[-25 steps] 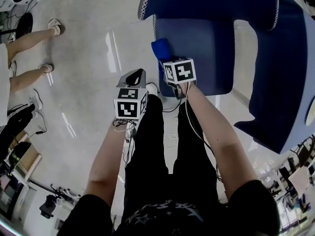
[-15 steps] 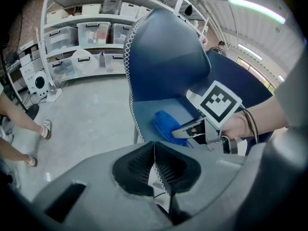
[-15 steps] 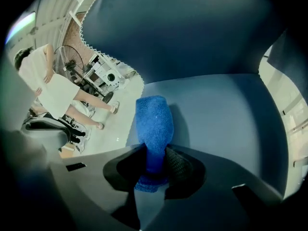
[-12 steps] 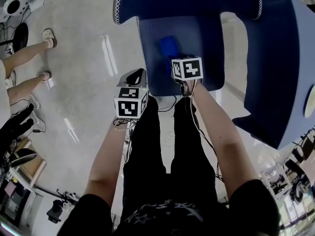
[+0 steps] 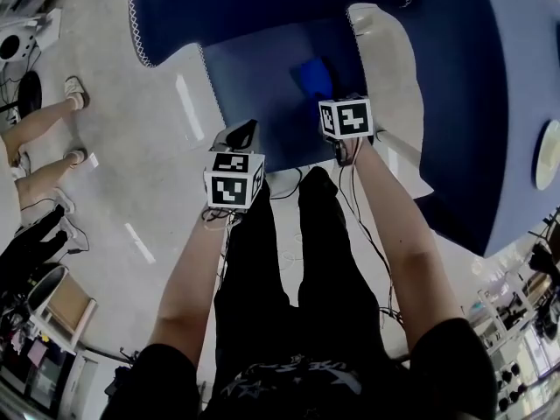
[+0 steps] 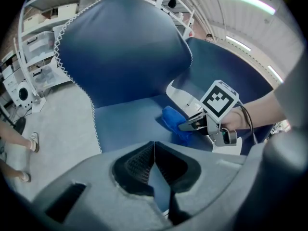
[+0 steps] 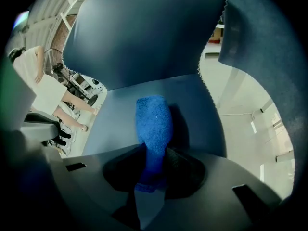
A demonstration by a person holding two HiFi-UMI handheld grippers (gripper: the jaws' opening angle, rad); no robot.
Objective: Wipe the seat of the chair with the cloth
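Right gripper (image 7: 151, 177): jaws pinched on the near end of the cloth (image 7: 153, 121), held over the middle of the seat (image 5: 254, 90), towards its right side.
Cloth: bright blue towelling that stuck out from the jaws towards the far side. In the left gripper view its free end seemed to rest on the seat, though contact could not be told for certain.
Left gripper (image 6: 154, 170): jaws pressed together with nothing between them. It hovered at the near left corner of the seat, well apart from the cloth and pointed towards the backrest (image 6: 125, 47).
Seat: flat, mid-blue upholstery, bare except where the cloth lay.
Chair: dark blue, with a tall rounded backrest on the far side edged in white zigzag stitching.
Right side: another dark blue upholstered piece (image 5: 490, 103) stood just right of the seat, with a strip of pale floor between them.
Floor (image 5: 131, 173): pale grey and glossy, with light streaks.
Wearer: black trousers (image 5: 280, 269) stood just near of the seat's front edge.
Bystander: bare legs (image 5: 44, 121) in sandals at the far left, well away from the chair.
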